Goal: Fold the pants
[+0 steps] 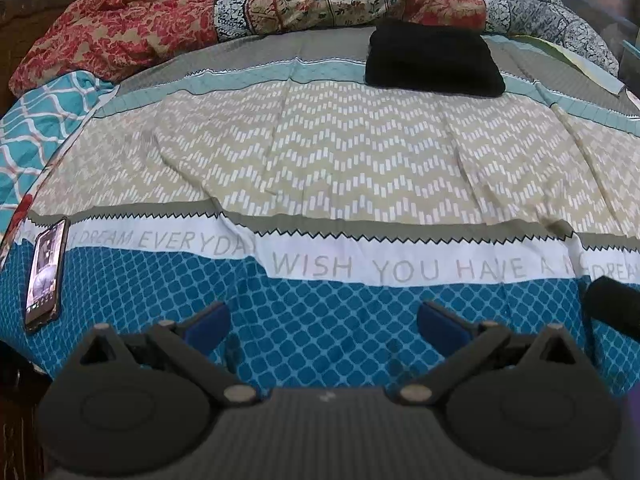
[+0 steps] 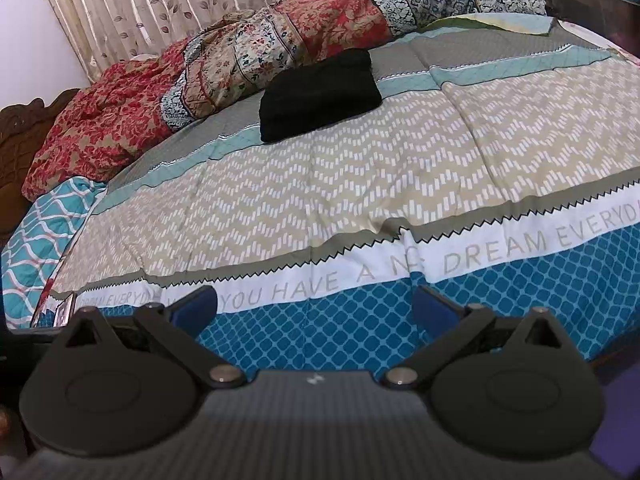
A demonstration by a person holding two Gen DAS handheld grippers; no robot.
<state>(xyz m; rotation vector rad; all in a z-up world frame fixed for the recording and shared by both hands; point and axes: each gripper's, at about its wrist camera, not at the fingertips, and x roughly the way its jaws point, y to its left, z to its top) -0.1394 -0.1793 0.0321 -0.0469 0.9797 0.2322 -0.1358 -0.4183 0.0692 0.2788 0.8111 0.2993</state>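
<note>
Lying on the far half of the bed, the black folded pants [image 1: 434, 58] sit as a compact, thick rectangle on the grey and teal bands of the patterned quilted bedspread [image 1: 320, 152], just in front of the heaped red and cream floral blanket [image 1: 168, 12]. The stack already looks folded into several layers, so the task seems finished or nearly so.

The left tool [image 1: 322, 320] hovers low over the blue lattice edge of the bedspread with its blue-padded fingers wide apart and nothing between them. The right tool [image 2: 314, 306] hangs likewise, spread and empty, well apart from the pants [image 2: 320, 94].

The cloth looks soft, matte and limp, probably light but bulky when stacked. It should not slip much against the pads, yet the layers could slide over each other or sag open if lifted by one corner. A better hold is likely along the thick folded edge nearest the tools, pinching all layers together, one tool toward each end.

A dark-cased phone [image 1: 45, 272] lies at the left near edge of the bed.
</note>
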